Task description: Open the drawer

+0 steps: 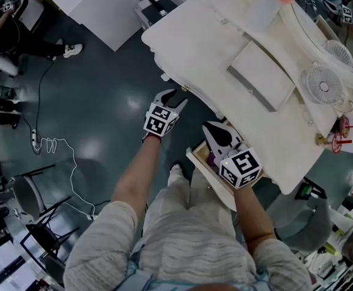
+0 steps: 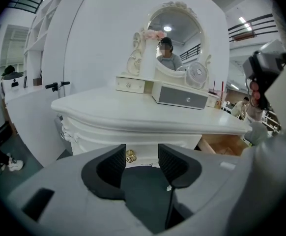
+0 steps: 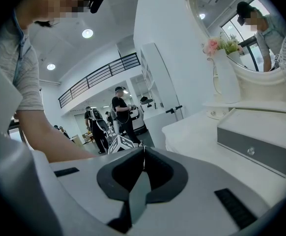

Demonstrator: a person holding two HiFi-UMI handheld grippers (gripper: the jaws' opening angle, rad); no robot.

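brass ring pull [image 2: 130, 156] on the closed drawer [image 2: 144, 149] of a cream dressing table [image 1: 194, 41] is framed between the jaws of the left gripper [image 2: 141, 157]. these are held wide apart with nothing touched, and the pull is seen just beyond the tips, nearer the left jaw. the right gripper [image 1: 213, 132] is held with its jaws pressed together and empty, above a second drawer [image 1: 201, 161] that is already drawn out at the right, its wooden inside exposed. the step in hand is judged to be the approach to the handle, with this drawer not yet moved. a short advance is called for next, shifted slightly so that the ring is centred, then a closing of the jaws on it and a straight pull back toward the person. the overhanging moulded edge of the surface sits just above the pull, so the gripper is best kept beneath it. room for the pull-back is bounded by the person's own legs [image 1: 173, 196], close in front of the table. the dark floor [image 1: 104, 83] to the left lies open, with a cable [image 1: 55, 145] well apart. the drawn-out drawer stands near on the right and could be brushed by any sideways drift.
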